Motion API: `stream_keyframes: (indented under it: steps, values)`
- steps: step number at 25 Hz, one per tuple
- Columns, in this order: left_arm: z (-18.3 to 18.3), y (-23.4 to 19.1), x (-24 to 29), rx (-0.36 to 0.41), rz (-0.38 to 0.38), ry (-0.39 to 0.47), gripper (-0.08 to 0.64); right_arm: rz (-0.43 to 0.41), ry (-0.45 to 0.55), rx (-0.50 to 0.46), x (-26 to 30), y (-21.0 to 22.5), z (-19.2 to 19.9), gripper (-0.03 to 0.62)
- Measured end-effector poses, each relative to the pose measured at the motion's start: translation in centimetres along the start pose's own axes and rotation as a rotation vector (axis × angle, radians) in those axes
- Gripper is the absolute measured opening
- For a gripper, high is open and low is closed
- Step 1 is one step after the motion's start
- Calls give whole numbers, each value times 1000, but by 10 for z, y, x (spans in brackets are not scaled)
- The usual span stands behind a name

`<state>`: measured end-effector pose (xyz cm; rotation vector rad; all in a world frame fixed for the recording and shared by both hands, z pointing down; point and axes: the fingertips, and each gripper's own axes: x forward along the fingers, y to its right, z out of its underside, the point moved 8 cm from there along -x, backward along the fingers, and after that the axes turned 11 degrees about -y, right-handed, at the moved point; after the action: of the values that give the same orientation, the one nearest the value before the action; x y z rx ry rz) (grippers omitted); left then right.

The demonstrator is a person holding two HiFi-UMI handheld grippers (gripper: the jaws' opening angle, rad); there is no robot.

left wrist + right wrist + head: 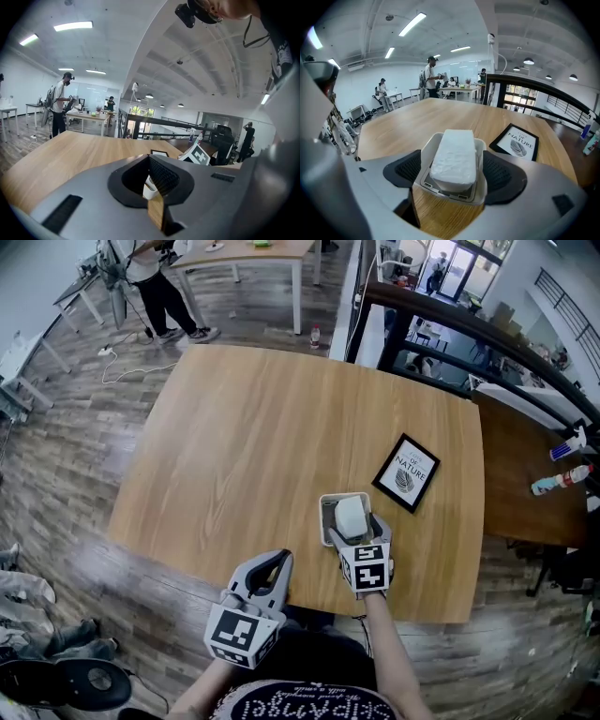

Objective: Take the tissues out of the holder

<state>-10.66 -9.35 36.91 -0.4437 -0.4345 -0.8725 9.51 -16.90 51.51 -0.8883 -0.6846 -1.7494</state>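
A white tissue holder stands on the wooden table near its front edge, with a block of white tissues sticking up out of it. My right gripper is open, one jaw on each side of the holder, pads apart from its walls. In the right gripper view the tissues fill the holder between the right gripper's spread jaws. My left gripper hovers at the table's front edge, left of the holder, shut and empty. In its own view the left gripper shows only a narrow slit.
A black-framed picture lies flat just beyond and right of the holder, also the framed picture in the right gripper view. A second table with bottles adjoins on the right. A dark railing runs behind. A person stands far off.
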Motion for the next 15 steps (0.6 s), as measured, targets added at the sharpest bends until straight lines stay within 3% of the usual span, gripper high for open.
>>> stream_keyframes:
  steps: [4,13,15]
  values:
    - [-2,-1,-1,0,-3,1,5,-32,-64,1,19,-1,4,397]
    - [-1,-2,-1,-4,-12,2,5,109,-192,-95,34,-11,2,387]
    - [-1,-1,-2,-5,-14,4,5,121,-203,-113,33,-8,2,308]
